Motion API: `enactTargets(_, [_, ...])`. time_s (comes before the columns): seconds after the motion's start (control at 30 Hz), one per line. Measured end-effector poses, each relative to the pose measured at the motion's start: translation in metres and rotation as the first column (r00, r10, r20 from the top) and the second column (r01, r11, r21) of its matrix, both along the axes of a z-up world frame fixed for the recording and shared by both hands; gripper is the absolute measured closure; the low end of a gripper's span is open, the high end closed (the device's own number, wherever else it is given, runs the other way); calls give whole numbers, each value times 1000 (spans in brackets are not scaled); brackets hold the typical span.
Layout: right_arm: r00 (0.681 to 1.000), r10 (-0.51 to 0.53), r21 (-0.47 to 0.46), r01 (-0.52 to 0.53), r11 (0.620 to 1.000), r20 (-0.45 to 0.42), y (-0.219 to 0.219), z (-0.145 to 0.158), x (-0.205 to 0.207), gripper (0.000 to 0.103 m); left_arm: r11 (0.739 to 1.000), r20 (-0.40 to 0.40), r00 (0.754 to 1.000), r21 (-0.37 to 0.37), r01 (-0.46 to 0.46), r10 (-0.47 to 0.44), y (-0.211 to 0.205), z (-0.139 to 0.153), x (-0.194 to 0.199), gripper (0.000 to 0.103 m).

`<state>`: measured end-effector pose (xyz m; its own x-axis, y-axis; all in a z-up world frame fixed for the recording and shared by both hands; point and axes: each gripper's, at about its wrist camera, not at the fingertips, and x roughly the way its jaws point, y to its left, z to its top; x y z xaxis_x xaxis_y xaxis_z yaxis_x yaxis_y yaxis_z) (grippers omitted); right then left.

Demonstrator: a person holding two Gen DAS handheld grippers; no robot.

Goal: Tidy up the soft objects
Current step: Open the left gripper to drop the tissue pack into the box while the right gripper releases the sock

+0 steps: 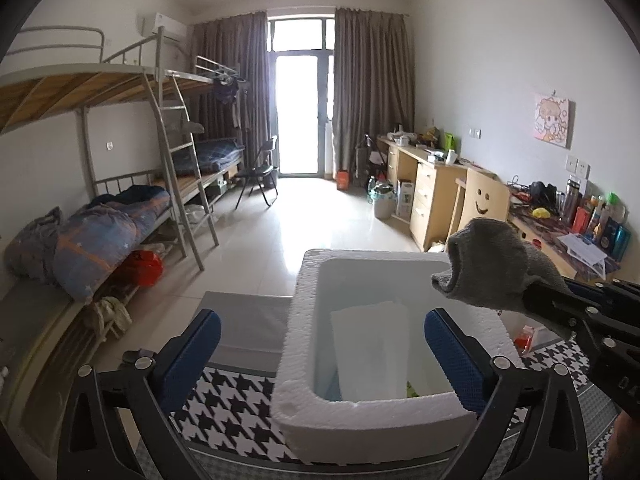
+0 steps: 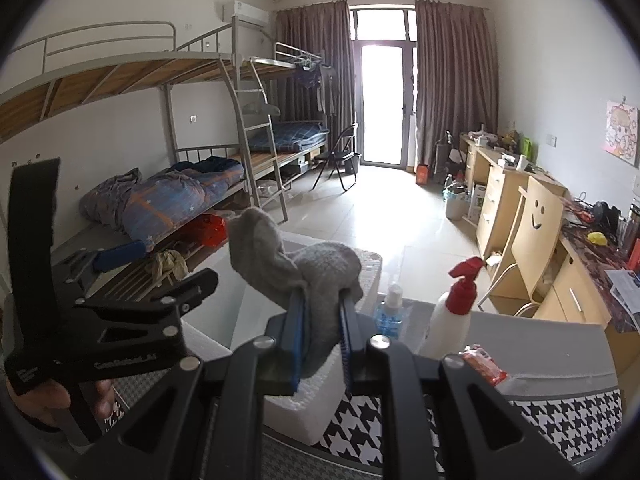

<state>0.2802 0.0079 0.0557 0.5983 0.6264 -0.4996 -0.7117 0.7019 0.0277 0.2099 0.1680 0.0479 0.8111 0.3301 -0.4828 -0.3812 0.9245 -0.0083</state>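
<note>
A grey sock [image 2: 288, 268] is pinched between the blue pads of my right gripper [image 2: 322, 304], which is shut on it; the sock's loose ends flop up and to the left. In the left wrist view the same sock [image 1: 488, 264] hangs over the far right corner of a white foam box [image 1: 294, 360]. My left gripper [image 1: 320, 356] is wide open with nothing between its fingers. Its left finger is outside the box's left wall and its right finger is over the inside. White sheets [image 1: 372, 348] lie in the box.
The box sits on a black-and-white houndstooth cloth [image 1: 228, 404]. To its right are a white spray bottle with a red trigger [image 2: 456, 308], a small blue bottle [image 2: 390, 312] and a red packet [image 2: 484, 364]. Bunk beds [image 1: 120, 216] line the left wall, desks [image 1: 432, 192] the right.
</note>
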Motion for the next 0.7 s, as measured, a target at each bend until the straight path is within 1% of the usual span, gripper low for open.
enactTargets(0.17, [1000,20,-11,-20,1000,-4,7,-3,2,84,1000,3,1000,1,-18,18,7,-1,-8,1])
enactTargets(0.43, [999,35,-23,-35,999,-23,13,-6,11,84,999,11,999,-17,-39,39,17,-3,-19,1])
enactTargets(0.7, [997,36,-50,-40,998,-65,28,-15,22,84,999,8,999,-22,-45,45,23,-7,-27,1])
